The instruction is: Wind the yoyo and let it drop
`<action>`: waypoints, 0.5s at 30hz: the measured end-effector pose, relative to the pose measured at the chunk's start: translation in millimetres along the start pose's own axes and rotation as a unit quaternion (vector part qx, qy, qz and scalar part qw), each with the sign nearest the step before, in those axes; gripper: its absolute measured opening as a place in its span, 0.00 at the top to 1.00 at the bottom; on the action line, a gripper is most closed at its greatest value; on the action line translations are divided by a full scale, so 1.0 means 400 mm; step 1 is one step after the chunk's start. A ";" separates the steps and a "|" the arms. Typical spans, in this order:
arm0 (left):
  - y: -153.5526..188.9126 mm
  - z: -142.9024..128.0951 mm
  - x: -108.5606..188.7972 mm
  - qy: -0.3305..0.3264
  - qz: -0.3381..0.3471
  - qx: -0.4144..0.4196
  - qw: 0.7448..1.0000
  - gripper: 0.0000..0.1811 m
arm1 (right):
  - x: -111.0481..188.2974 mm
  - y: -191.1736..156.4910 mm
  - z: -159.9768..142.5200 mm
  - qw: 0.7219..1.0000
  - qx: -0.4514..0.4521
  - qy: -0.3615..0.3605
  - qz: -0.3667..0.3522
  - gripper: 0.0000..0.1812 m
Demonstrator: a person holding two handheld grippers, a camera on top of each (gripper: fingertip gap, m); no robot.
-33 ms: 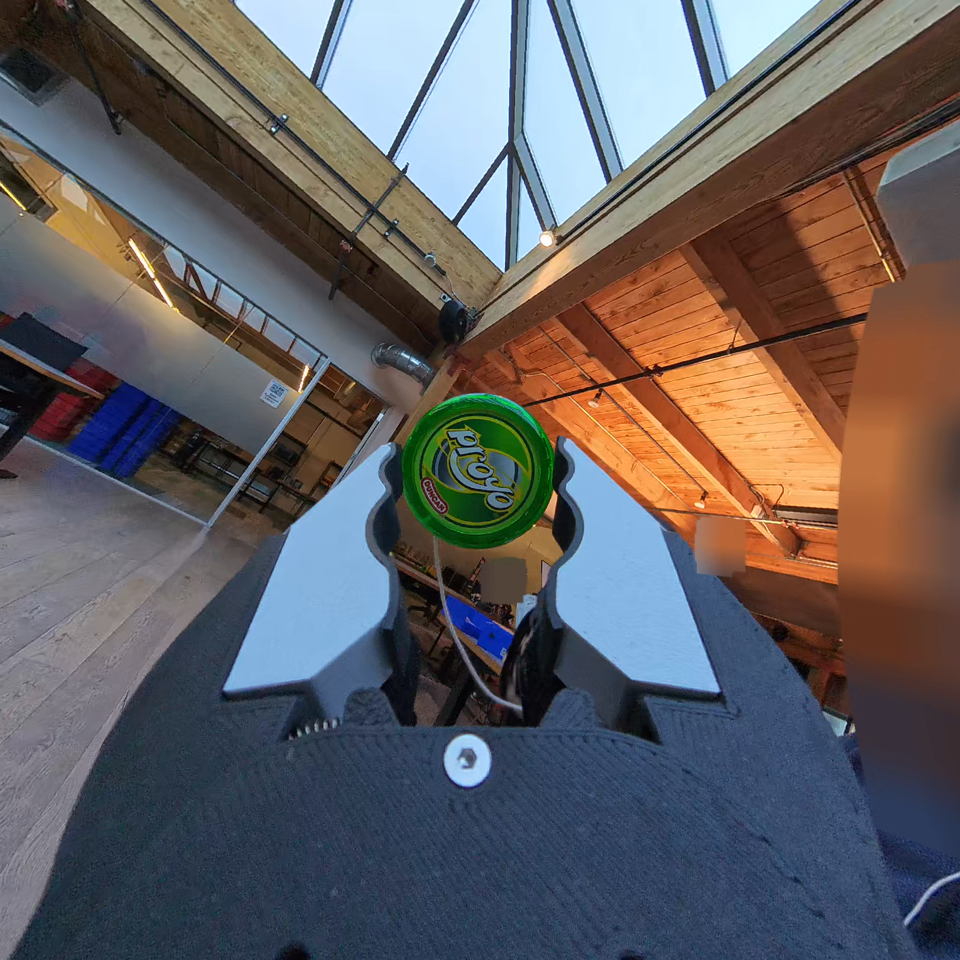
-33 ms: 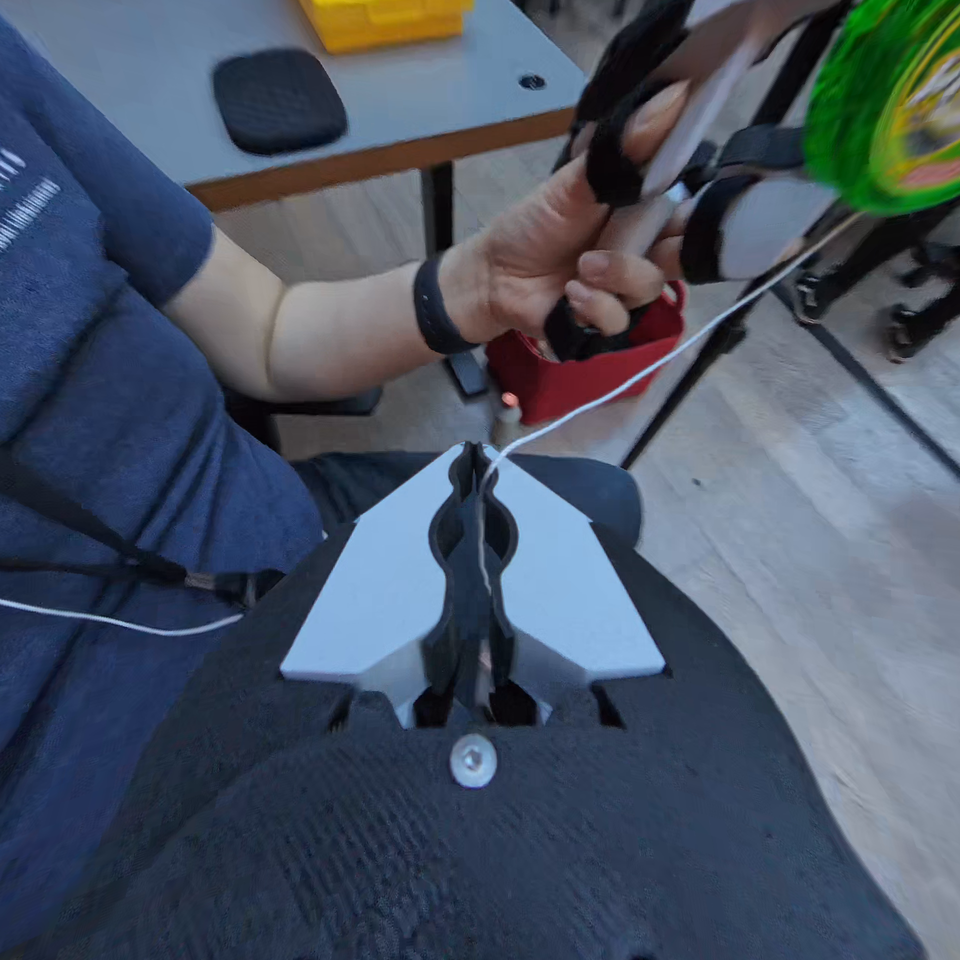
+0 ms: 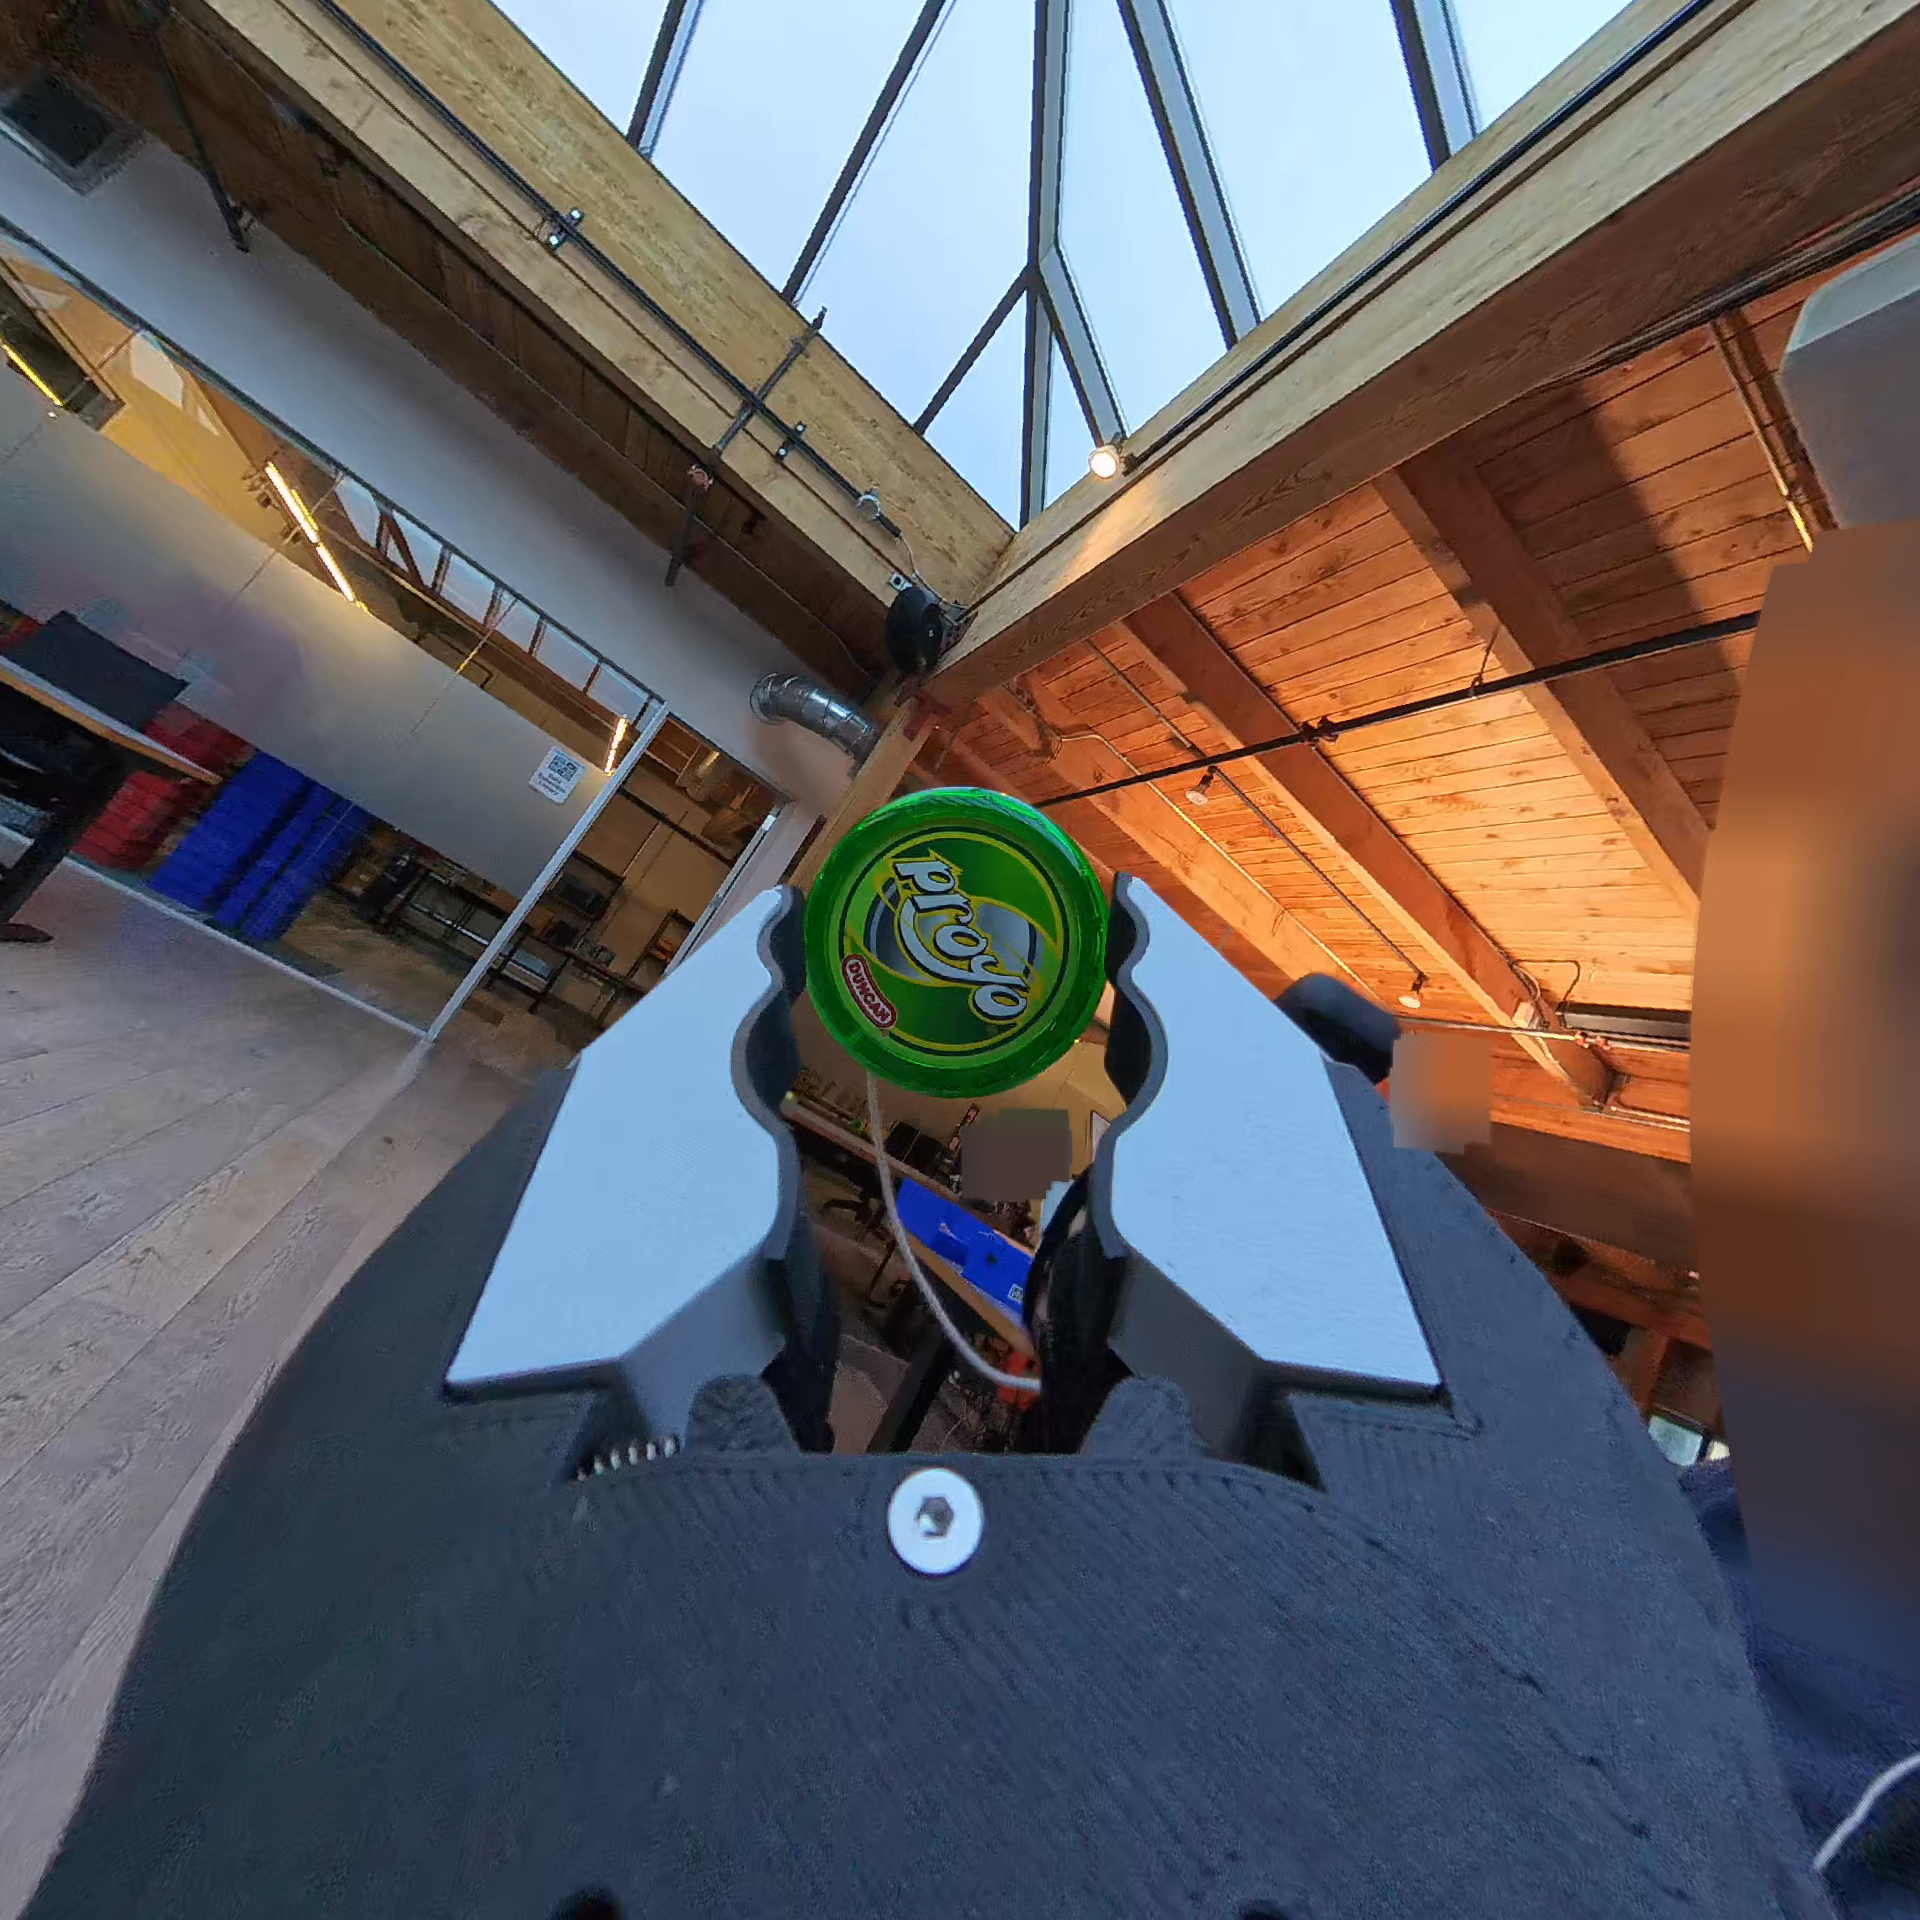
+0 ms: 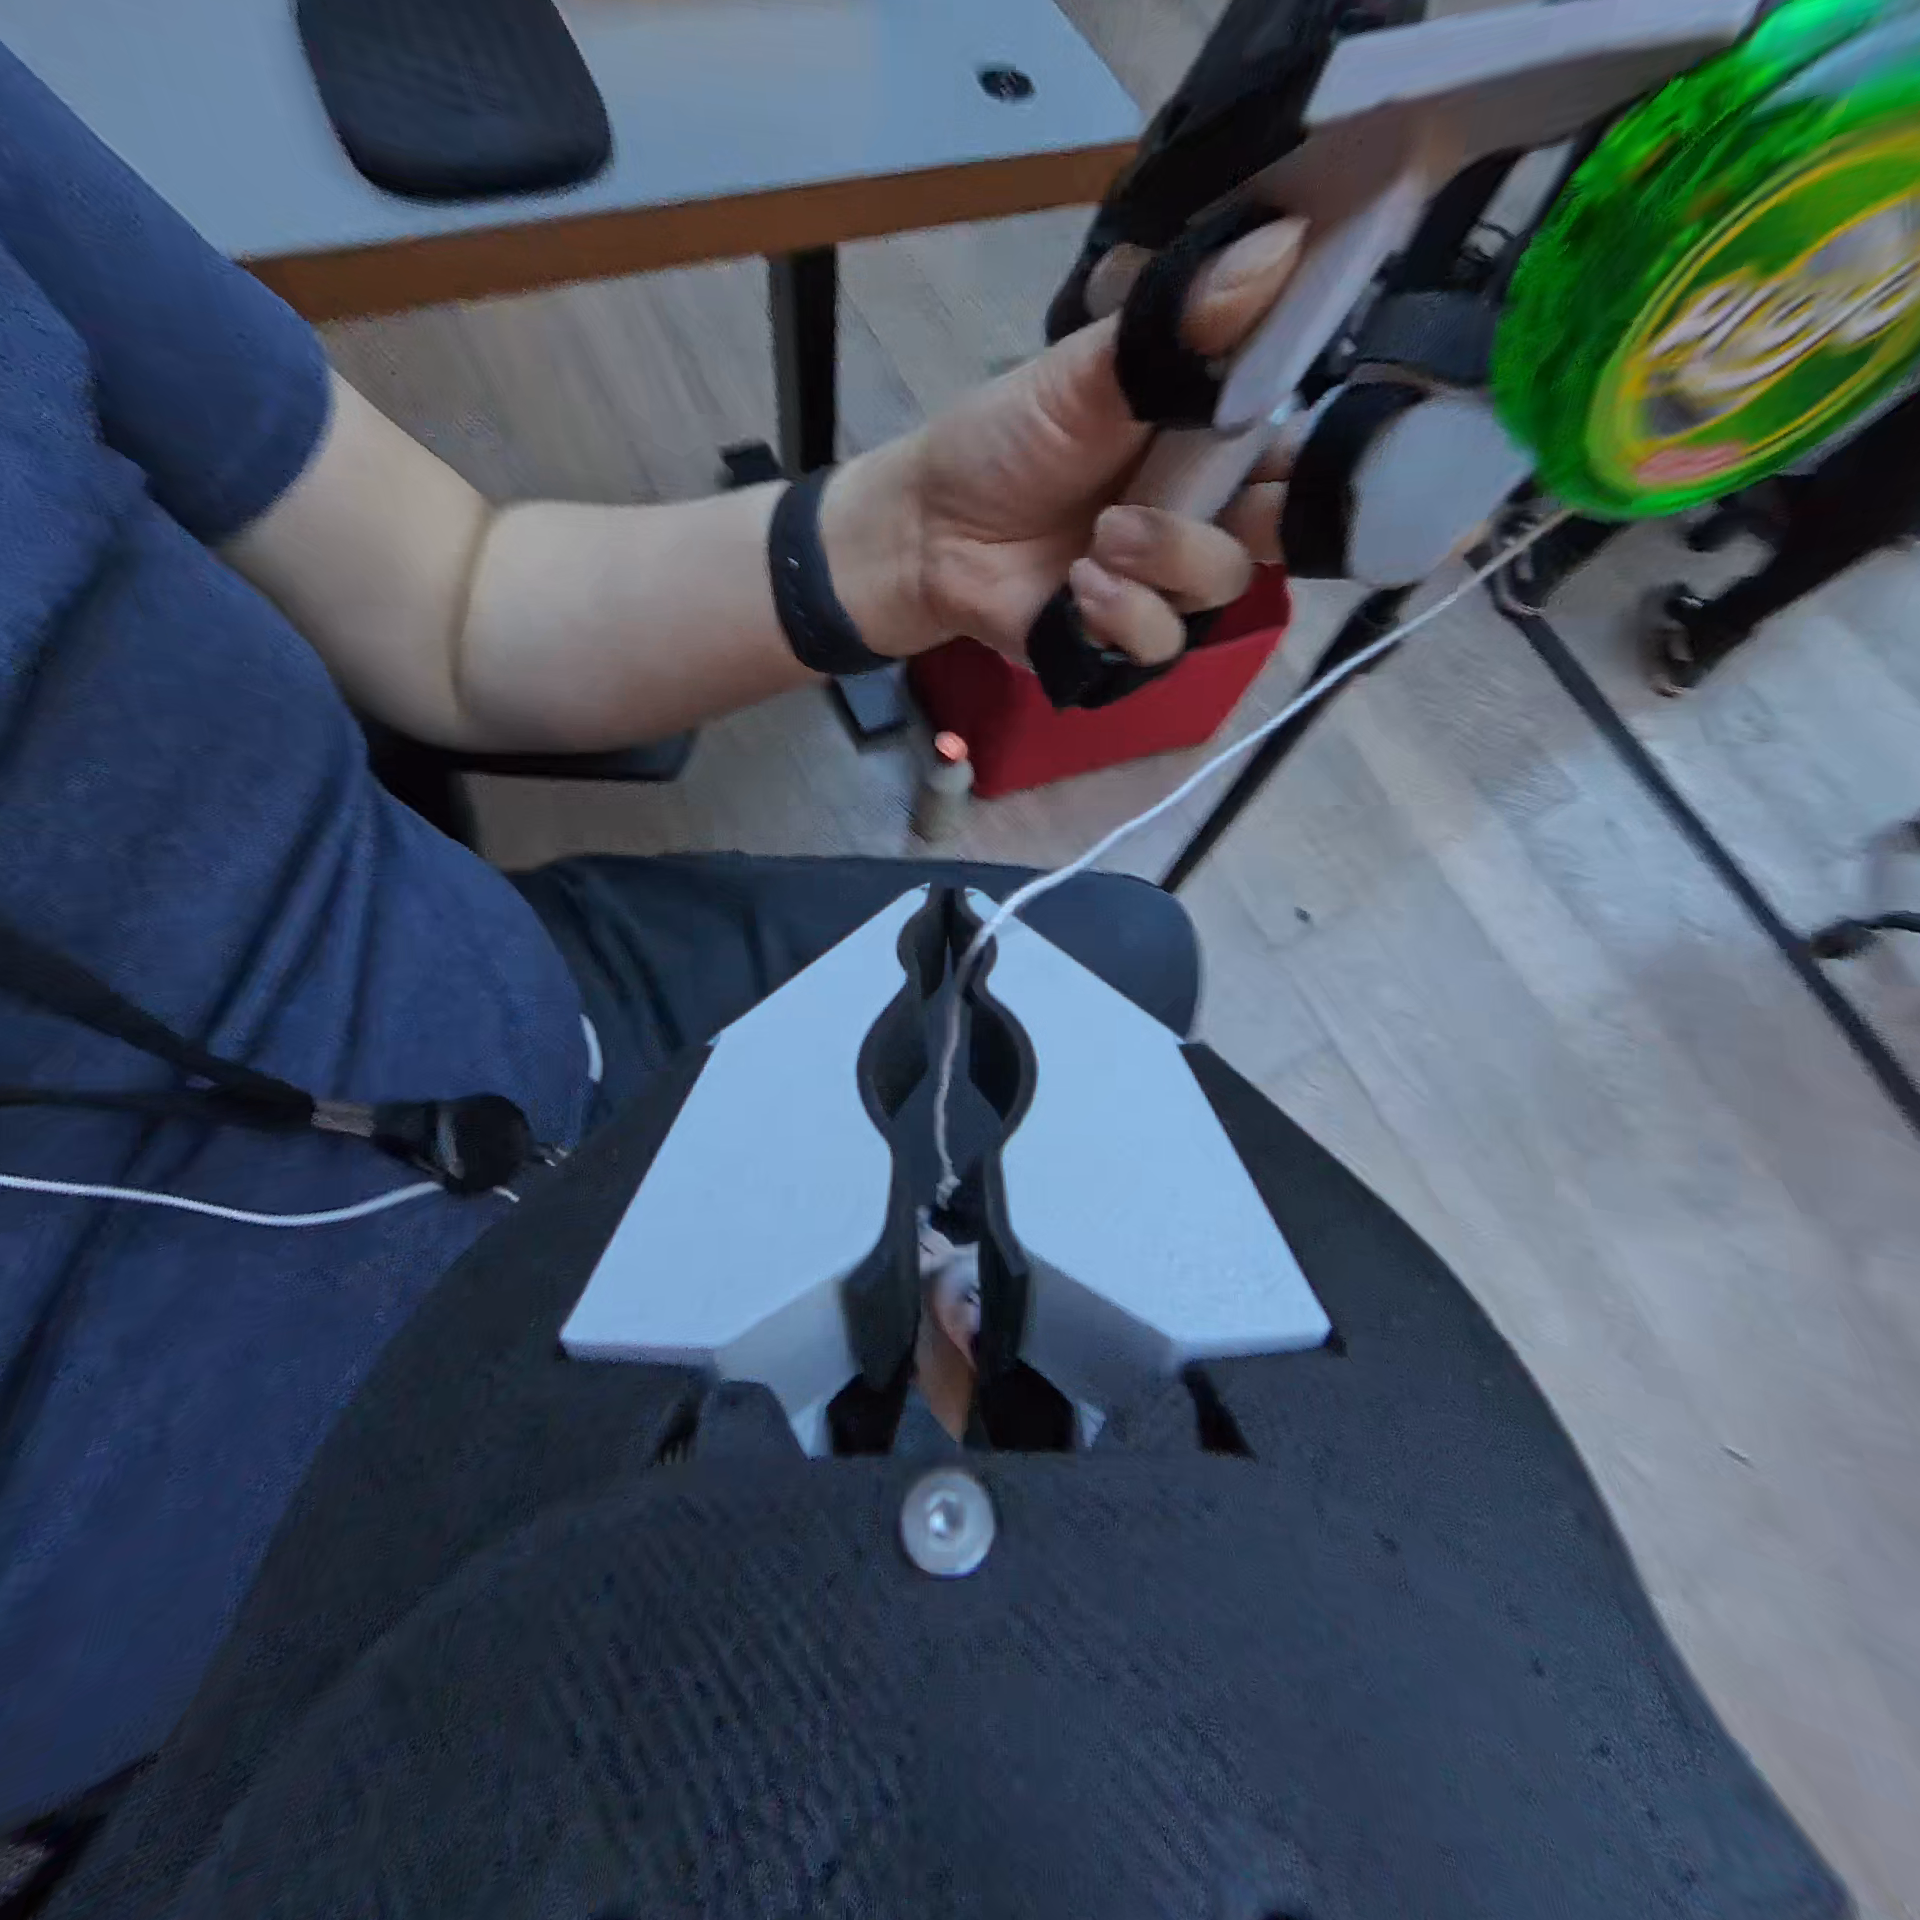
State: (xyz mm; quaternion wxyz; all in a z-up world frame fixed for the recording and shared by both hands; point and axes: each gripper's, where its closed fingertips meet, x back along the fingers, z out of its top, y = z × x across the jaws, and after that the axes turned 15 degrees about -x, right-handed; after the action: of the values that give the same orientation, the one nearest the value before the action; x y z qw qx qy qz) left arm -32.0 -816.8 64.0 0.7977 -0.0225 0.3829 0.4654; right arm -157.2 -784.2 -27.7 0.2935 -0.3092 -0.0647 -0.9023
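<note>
Mid-frame, our left claw (image 3: 954,940) squeezes the yoyo (image 3: 954,940) by its rim so it stays put. Our right claw (image 4: 951,925) pinches the string (image 4: 1226,753), pulling it tight for winding.

Right gripper (image 4: 948,914) is seen w/ jaws pressed together, white string (image 4: 1226,753) pinched between the tips. String is stretched up and to the right, taut, to the green yoyo (image 4: 1714,301), which is blurred at the top right edge. Left gripper (image 4: 1475,312) is gripped by a hand (image 4: 1039,520), black band worn at the wrist; its jaw state can't be told from here. A red box (image 4: 1122,707) is seen on the wood floor behind, a grey table (image 4: 727,135) at top w/ a black pad (image 4: 452,88) laid on it.
</note>
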 end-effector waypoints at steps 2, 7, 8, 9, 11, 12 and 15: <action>-0.010 -0.023 -0.006 -0.018 0.012 -0.010 1.000 0.69 | 0.064 0.046 0.039 0.995 0.049 -0.035 -0.074 1.00; -0.013 -0.079 -0.028 -0.055 0.026 -0.012 0.998 0.69 | 0.152 0.057 0.156 0.983 0.121 -0.075 -0.117 1.00; -0.015 -0.094 -0.033 -0.066 0.030 -0.013 0.997 0.69 | 0.160 0.067 0.176 0.979 0.132 -0.078 -0.131 1.00; -0.016 -0.112 -0.037 -0.080 0.034 -0.021 0.996 0.69 | 0.165 0.076 0.192 0.977 0.141 -0.082 -0.140 1.00; -0.012 -0.148 -0.049 -0.108 0.036 -0.034 0.993 0.69 | 0.167 0.089 0.218 0.974 0.150 -0.087 -0.146 1.00; -0.002 -0.162 -0.056 -0.116 0.027 -0.034 0.992 0.69 | 0.169 0.103 0.229 0.971 0.155 -0.089 -0.156 1.00; 0.042 -0.197 -0.076 -0.130 -0.020 -0.008 0.991 0.69 | 0.197 0.199 0.242 0.954 0.163 -0.111 -0.227 1.00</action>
State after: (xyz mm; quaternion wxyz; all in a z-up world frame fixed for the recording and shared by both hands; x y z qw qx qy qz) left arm -99.4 -860.3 32.8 0.8494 0.0236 0.2719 0.4517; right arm -111.7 -859.0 91.4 0.1187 -0.3330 -0.3113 -0.8821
